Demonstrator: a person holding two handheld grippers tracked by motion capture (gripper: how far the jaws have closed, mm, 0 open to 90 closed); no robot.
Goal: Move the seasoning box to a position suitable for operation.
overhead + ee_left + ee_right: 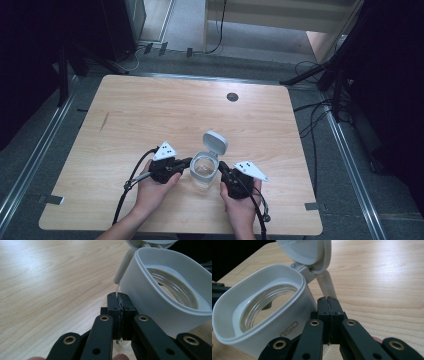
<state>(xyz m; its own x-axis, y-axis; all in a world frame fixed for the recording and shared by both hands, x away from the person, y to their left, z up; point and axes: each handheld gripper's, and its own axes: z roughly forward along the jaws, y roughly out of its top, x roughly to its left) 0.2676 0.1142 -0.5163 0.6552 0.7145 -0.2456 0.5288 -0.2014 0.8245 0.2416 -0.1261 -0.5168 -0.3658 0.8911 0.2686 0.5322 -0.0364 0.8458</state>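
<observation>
Between the two claws on the bench (125, 115) stands the jar (204, 172), lid flipped up behind it. The left claw (189, 161) and right claw (221, 166) flank it equally close, both pinched shut, gripping nothing.

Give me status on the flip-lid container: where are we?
Done: the container's lid is flipped open and stands up behind the mouth. In hand: left gripper and right gripper, both shut, flank the body, gripping nothing. Left: the glass inside looks empty, so whatever comes next hasn't started.
</observation>
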